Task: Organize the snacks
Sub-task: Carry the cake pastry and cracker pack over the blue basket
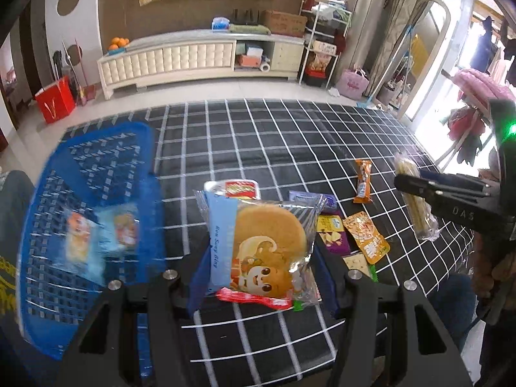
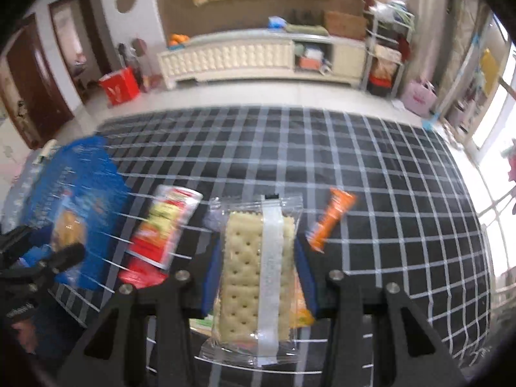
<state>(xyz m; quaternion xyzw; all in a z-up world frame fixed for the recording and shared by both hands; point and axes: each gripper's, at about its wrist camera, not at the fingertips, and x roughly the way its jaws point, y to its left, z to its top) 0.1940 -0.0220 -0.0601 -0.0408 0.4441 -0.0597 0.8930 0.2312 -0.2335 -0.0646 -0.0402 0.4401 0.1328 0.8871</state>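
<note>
Left gripper [image 1: 262, 277] clamps a cake pack [image 1: 261, 245] beside the blue basket [image 1: 93, 174], right gripper [image 2: 258, 277] clamps a cracker pack [image 2: 254, 274] over the checked cloth [image 2: 387, 174]

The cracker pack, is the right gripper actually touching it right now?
Touching. In the right wrist view the cracker pack sits clamped between the right gripper's blue pads, pressed against both long edges.

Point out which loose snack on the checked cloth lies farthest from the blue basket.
The orange-wrapped bar, lying alone on the checked cloth, farther from the blue basket than the purple pack and orange pouch.
</note>
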